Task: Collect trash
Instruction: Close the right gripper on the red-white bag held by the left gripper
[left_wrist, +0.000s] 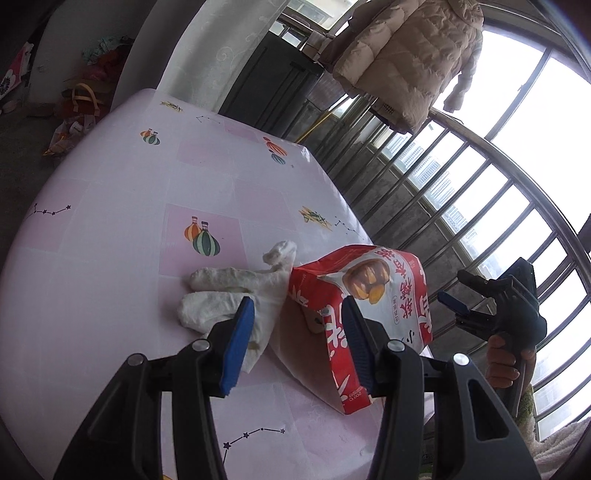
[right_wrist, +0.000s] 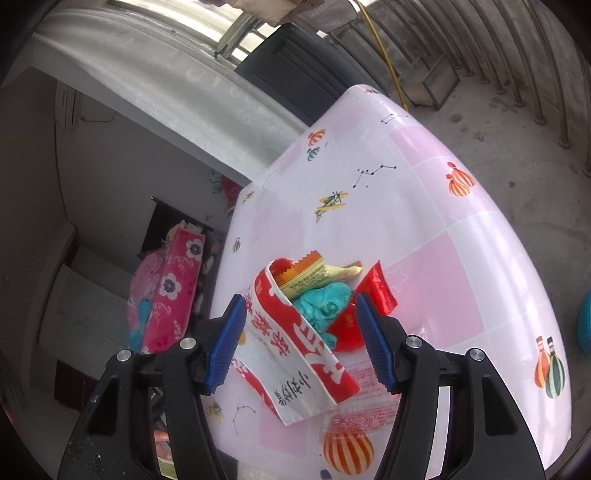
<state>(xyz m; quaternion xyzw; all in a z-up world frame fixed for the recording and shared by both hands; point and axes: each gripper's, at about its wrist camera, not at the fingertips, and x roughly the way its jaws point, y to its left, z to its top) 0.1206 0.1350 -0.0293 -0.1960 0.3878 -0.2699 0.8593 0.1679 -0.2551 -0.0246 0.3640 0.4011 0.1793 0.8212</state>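
While hovering over the table (left_wrist: 110, 206), left gripper (left_wrist: 295, 343) gaping, nothing pinched. Right gripper (right_wrist: 301, 339) likewise apart, straddling but not pressing the bag (right_wrist: 295, 354). Wrappers (right_wrist: 325, 291) stuffed inside. Just beyond, tissue (left_wrist: 236, 291) lying against the bag, touching.

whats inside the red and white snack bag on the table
In the open red and white paper snack bag: a yellow and orange printed wrapper, a crumpled teal wrapper and a shiny red foil wrapper at its mouth. Anything deeper is hidden by the bag's wall.
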